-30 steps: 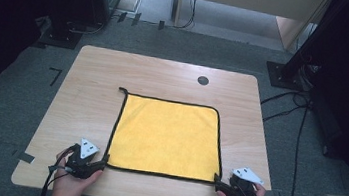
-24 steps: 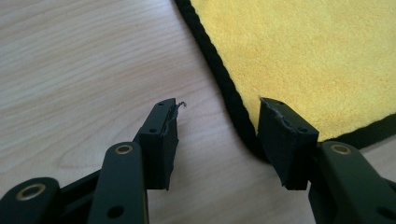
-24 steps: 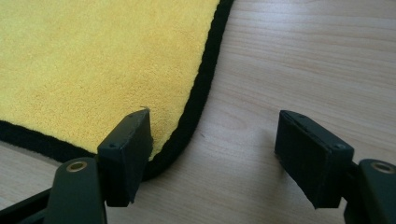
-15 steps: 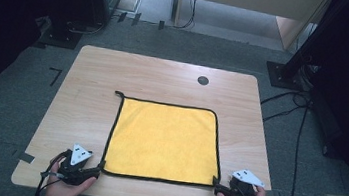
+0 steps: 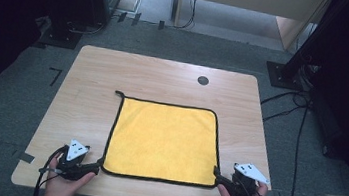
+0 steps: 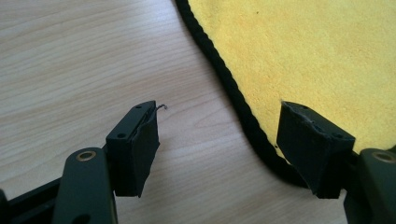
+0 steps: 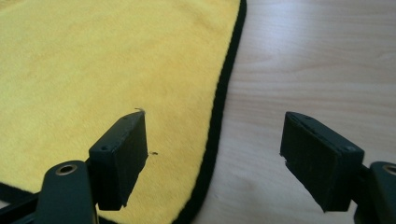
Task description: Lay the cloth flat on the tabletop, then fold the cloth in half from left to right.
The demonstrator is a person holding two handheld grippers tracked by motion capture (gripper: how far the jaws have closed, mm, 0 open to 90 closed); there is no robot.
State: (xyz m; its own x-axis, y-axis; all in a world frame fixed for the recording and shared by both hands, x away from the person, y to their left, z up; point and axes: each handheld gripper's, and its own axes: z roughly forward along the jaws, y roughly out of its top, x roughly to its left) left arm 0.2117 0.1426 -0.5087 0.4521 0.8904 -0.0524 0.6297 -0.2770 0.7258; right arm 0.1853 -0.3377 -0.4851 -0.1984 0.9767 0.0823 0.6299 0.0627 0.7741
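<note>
Since the earlier frame, left gripper (image 5: pixel 96 165) jaws opening off the yellow cloth (image 5: pixel 163 142) — now flat mid-desk (image 5: pixel 164 79). Right gripper (image 5: pixel 219 179) wide too, straddling near-right corner — nothing folded yet.

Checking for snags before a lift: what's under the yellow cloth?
The yellow cloth lies flat on the wooden table, bare wood showing all round its black edging. No lump shows through it. Whatever thin thing might sit beneath stays hidden by the fabric.
</note>
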